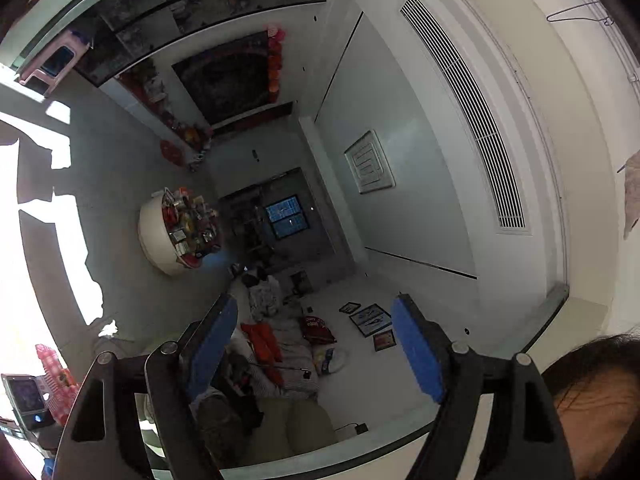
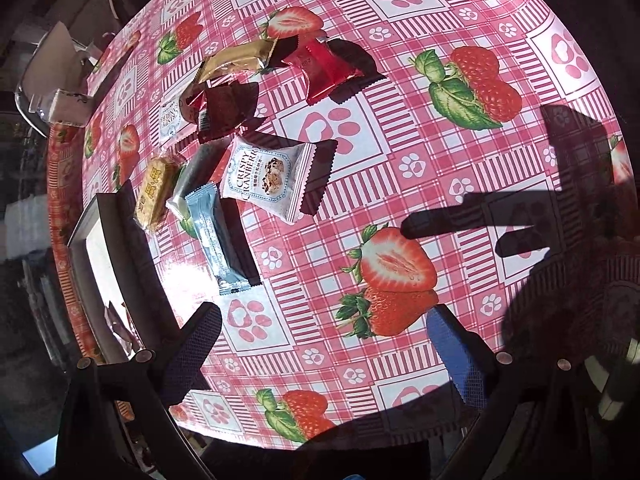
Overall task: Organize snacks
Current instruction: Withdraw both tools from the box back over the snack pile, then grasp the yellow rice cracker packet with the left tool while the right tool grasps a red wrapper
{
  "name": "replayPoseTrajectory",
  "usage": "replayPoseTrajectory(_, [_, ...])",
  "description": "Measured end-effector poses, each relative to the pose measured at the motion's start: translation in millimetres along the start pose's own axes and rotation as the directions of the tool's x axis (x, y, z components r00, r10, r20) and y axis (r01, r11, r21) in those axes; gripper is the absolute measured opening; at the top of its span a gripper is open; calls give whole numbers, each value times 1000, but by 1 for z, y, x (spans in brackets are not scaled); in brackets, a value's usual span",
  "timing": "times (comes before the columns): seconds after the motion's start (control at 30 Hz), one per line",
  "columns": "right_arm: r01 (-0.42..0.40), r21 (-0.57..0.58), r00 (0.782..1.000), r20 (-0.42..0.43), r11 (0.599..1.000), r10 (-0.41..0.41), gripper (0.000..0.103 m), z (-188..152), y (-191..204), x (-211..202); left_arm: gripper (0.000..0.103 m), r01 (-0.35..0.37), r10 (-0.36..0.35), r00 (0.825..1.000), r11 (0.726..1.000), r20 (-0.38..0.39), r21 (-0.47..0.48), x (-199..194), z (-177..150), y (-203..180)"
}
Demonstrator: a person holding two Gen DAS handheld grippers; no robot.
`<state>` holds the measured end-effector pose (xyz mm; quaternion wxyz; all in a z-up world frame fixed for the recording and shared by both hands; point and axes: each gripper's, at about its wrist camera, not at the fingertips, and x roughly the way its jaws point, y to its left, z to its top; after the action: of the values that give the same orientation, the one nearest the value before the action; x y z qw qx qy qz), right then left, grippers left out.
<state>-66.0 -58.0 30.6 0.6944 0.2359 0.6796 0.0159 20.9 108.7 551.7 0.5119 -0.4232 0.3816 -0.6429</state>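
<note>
Closest in, the right gripper hangs over the strawberry-print tablecloth with its blue pads spread wide and nothing between them. Just ahead of the left finger lies a pale blue bar wrapper, its long side running away from the camera, and beside it on the left sits a dark-rimmed box with a white floor (probably the place the snacks go, though that is a guess).

Beyond the bar are a yellow cracker pack, a Crispy Cranberry packet, a dark red-brown wrapper, a gold bar and a red pouch. The blue bar looks like the sensible first pick: approach with the jaws across its narrow width, lower until the pads straddle it, and avoid catching the silver wrapper touching its far end.

Room is generous to the right, where bare cloth stretches to the table's curved edge; the left is tighter, with the box wall and table edge near.

Meanwhile the left gripper is tilted up toward the room and ceiling, jaws also apart and empty, well clear of the work.
</note>
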Motion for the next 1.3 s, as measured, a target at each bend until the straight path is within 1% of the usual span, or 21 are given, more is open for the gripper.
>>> replayPoseTrajectory(0.07, [-5, 10, 1000, 14, 1000, 5, 103, 1, -4, -5, 83, 38, -38, 999, 999, -13, -25, 0, 1, -3])
replayPoseTrajectory(0.13, [-11, 23, 1000, 29, 1000, 11, 103, 3, -7, -9, 83, 35, -35, 999, 999, -3, -18, -3, 3, -8])
replayPoseTrajectory(0.2, [-11, 30, 999, 33, 999, 10, 103, 4, -10, -10, 83, 52, -52, 999, 998, -5, -24, -6, 5, -13])
replayPoseTrajectory(0.43, [-14, 29, 1000, 25, 999, 13, 103, 6, -10, -7, 83, 78, -77, 997, 997, 13, -29, -10, -1, 2])
replayPoseTrajectory(0.53, [-18, 18, 1000, 22, 1000, 18, 103, 6, -6, -5, 83, 78, -77, 997, 997, 24, -25, -9, -3, 5])
replayPoseTrajectory(0.63, [-24, 12, 999, 23, 1000, 24, 103, 6, -3, -4, 83, 86, -85, 996, 996, 19, -29, -8, -4, 8])
replayPoseTrajectory(0.77, [-28, 8, 999, 25, 1000, 27, 103, 8, -2, -4, 83, 59, -58, 998, 998, 27, -12, -14, -6, 19])
replayPoseTrajectory(0.9, [-28, 13, 999, 26, 1000, 28, 103, 9, -4, -4, 83, 55, -54, 998, 997, 23, -47, -12, -5, 28])
replayPoseTrajectory(0.97, [-26, 12, 999, 26, 1000, 26, 103, 10, -5, -5, 83, 48, -48, 999, 998, 10, -50, -10, -6, 30])
replayPoseTrajectory(1.03, [-24, 16, 999, 26, 1000, 24, 103, 12, -7, -4, 83, 60, -61, 998, 997, -1, -58, -7, -4, 29])
replayPoseTrajectory(1.1, [-22, 21, 1000, 23, 1000, 21, 103, 13, -9, -3, 83, 74, -74, 997, 995, 11, -62, -11, -2, 33])
replayPoseTrajectory(1.17, [-22, 24, 1000, 22, 999, 22, 103, 15, -9, -2, 83, 46, -44, 998, 997, 37, -58, -20, 1, 40])
replayPoseTrajectory(1.2, [-22, 23, 1000, 21, 999, 22, 103, 16, -9, -2, 84, 17, -15, 999, 998, 44, -61, -26, 4, 48])
replayPoseTrajectory(1.23, [-21, 21, 1000, 18, 1000, 21, 103, 18, -10, -1, 85, -42, 46, 997, 998, 56, -54, -33, 6, 55])
replayPoseTrajectory(1.27, [-20, 20, 1000, 17, 1000, 19, 103, 19, -10, 0, 85, -158, 160, 984, 987, 81, -36, -42, 8, 67])
replayPoseTrajectory(1.3, [-16, 16, 1000, 15, 1000, 16, 103, 21, -10, 1, 85, -300, 300, 949, 954, 100, -14, -50, 8, 81])
